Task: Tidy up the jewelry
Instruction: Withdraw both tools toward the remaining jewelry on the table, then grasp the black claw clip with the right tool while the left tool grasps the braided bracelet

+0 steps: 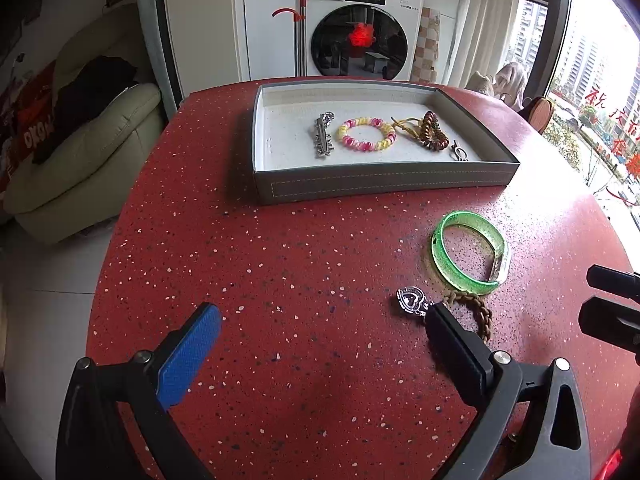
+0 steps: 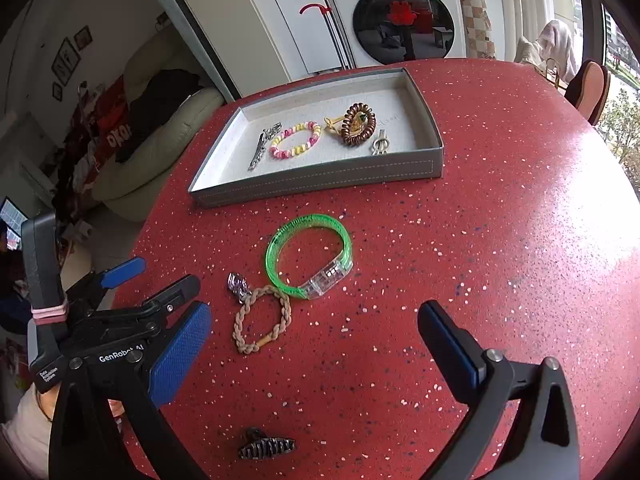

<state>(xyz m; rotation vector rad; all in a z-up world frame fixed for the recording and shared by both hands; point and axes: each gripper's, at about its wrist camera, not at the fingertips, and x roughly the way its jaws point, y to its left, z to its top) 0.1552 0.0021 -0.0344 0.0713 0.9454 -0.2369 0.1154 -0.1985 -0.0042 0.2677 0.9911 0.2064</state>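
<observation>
A grey tray [image 1: 376, 184] [image 2: 320, 186] on the red table holds a silver clip [image 1: 323, 136], a pink-and-yellow bead bracelet [image 1: 366, 134] [image 2: 296, 140], a brown coil hair tie [image 1: 432, 132] [image 2: 358, 124] and a small silver clasp [image 2: 380, 146]. On the table in front of it lie a green bangle [image 1: 468, 252] [image 2: 310, 256], a braided tan cord bracelet [image 2: 262, 324] [image 1: 476, 308] with a silver heart charm [image 1: 412, 300], and a dark claw clip [image 2: 266, 448]. My left gripper [image 1: 324, 316] is open just left of the charm. My right gripper [image 2: 316, 318] is open near the cord bracelet.
The round red speckled table [image 1: 280, 280] drops off to the floor on the left. Beyond stand a cream sofa [image 1: 88, 168], a washing machine [image 1: 360, 28] and a chair [image 2: 588, 84] at the far right edge.
</observation>
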